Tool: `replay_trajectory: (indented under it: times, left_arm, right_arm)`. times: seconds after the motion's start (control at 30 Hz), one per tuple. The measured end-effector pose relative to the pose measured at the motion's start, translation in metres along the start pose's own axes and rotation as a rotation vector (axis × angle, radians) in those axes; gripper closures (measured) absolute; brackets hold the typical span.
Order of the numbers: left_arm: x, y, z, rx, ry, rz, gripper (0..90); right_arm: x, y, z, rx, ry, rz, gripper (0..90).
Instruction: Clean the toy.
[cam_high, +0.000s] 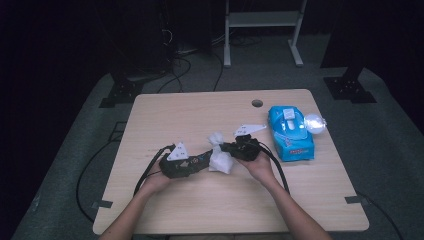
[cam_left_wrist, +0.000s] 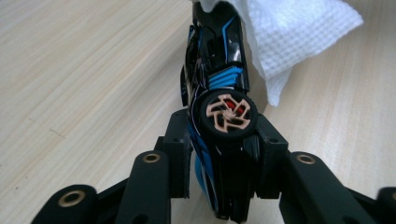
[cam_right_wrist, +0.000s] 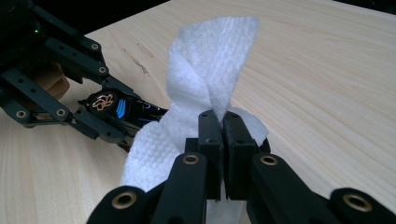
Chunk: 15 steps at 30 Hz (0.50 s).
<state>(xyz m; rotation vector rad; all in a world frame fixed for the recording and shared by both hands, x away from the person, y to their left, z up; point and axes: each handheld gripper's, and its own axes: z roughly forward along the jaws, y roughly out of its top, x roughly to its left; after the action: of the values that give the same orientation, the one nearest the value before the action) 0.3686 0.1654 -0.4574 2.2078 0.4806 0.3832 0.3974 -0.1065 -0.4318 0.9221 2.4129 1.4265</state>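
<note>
Toy car and wipe meet at the middle of the table

Your left gripper (cam_left_wrist: 223, 154) pinches a black-and-blue toy car (cam_left_wrist: 219, 74) just above the wooden table (cam_high: 200, 110) — your right gripper (cam_right_wrist: 223, 121), jaws pressed together, clamps a white wipe (cam_right_wrist: 210, 60) against the car's far end; a blue wipe pack (cam_high: 290, 132) lies to the right.

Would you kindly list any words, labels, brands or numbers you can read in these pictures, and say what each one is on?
None can be read.
Blue wipes pack: a red patch and white label, printing too small and blurred to read.
Toy car: blue stripes and an orange wheel, no lettering legible.
White wipe: plain embossed texture, no text.
</note>
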Motion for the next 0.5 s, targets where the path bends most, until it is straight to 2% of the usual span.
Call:
replay_trajectory:
  times: [0.13,0.27,0.33,0.4,0.43,0.5]
  left_arm:
    - [0.000,0.009,0.005,0.019,0.013,0.008,56.9]
    - [-0.001,0.020,0.014,0.016,0.018,0.007,52.0]
    - [-0.001,0.025,0.020,0.048,0.026,0.018,49.5]
    - [0.000,0.028,0.025,0.065,0.024,0.021,51.5]
    - [0.000,0.028,0.027,0.064,0.021,0.025,55.8]
    - [0.000,0.029,0.027,0.058,0.018,0.027,56.3]
  right_arm:
    - [0.003,-0.001,0.001,0.002,0.001,-0.006,86.5]
    - [0.004,-0.001,0.002,0.000,0.003,-0.006,86.5]
    - [0.004,-0.001,0.001,0.001,0.002,-0.008,86.5]
    - [0.004,-0.002,0.000,-0.002,0.003,-0.008,86.5]
    - [0.003,-0.002,-0.001,-0.003,0.003,-0.007,86.5]
    - [0.002,-0.003,-0.003,-0.004,0.000,-0.008,86.5]
